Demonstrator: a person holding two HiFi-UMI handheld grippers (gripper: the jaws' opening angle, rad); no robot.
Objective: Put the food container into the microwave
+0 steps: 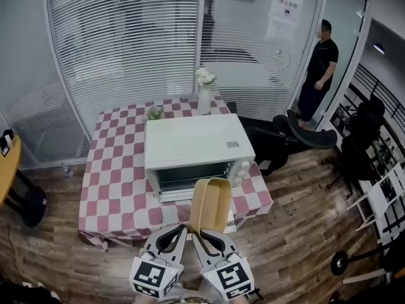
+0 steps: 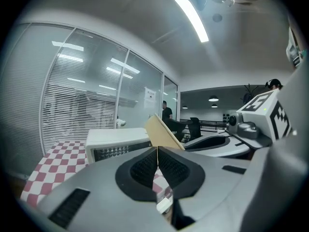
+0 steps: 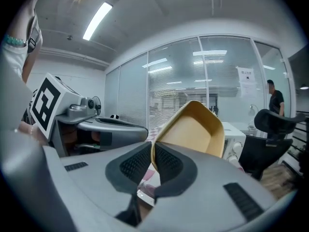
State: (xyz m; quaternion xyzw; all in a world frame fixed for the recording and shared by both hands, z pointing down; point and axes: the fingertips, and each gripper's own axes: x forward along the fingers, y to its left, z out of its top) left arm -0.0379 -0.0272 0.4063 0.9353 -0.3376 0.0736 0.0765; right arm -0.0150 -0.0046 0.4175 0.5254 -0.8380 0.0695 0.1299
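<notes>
A tan, empty food container point(image 1: 211, 204) hangs in the air in front of the table, tilted with its open side to the right. Both grippers hold its near rim from below. My left gripper point(image 1: 183, 230) is shut on the rim's left side, where the container point(image 2: 164, 132) shows edge-on above the jaws point(image 2: 157, 162). My right gripper point(image 1: 199, 233) is shut on the rim beside it, and the container's hollow inside point(image 3: 194, 132) shows past those jaws point(image 3: 153, 159). The white microwave point(image 1: 196, 145) stands on the table beyond the container, with its dark glass door point(image 1: 193, 175) closed.
The table point(image 1: 114, 189) wears a red and white checkered cloth. Behind the microwave stand a white vase with flowers point(image 1: 204, 94) and a small plant point(image 1: 154, 113). A black office chair point(image 1: 297, 135) is to the right, and a person point(image 1: 319, 68) stands by the glass wall.
</notes>
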